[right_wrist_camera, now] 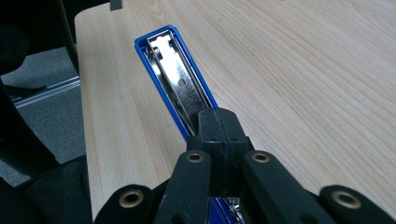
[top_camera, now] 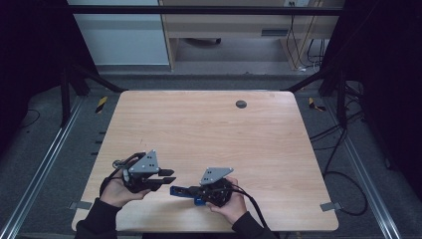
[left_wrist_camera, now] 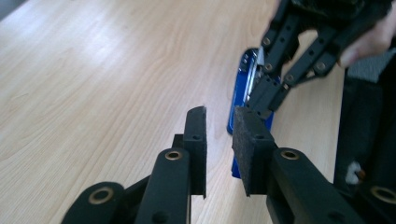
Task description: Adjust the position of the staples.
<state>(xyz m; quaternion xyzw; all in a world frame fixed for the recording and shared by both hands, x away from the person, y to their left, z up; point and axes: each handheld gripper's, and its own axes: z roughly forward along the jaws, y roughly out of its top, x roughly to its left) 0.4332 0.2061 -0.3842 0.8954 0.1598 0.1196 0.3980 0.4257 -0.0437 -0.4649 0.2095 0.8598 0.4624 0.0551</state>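
Note:
A blue stapler (top_camera: pixel 178 190) (right_wrist_camera: pixel 173 70), swung open with its shiny metal rail bared, sits near the table's front edge. My right gripper (top_camera: pixel 191 190) (right_wrist_camera: pixel 218 114) is shut, its pads tight together over the rail's near part, and the stapler runs on beneath them. In the left gripper view those jaws (left_wrist_camera: pixel 261 107) come down from the upper right onto the stapler (left_wrist_camera: pixel 240 79). My left gripper (top_camera: pixel 171 176) (left_wrist_camera: pixel 219 116) hovers just left of the stapler and points at it. Its pads stand a narrow gap apart with nothing between them.
The wooden table (top_camera: pixel 209 129) has a dark round grommet (top_camera: pixel 241 104) at the back. Its front edge is close under both hands. Metal rails and loose cables (top_camera: pixel 343 174) run along the floor on the right.

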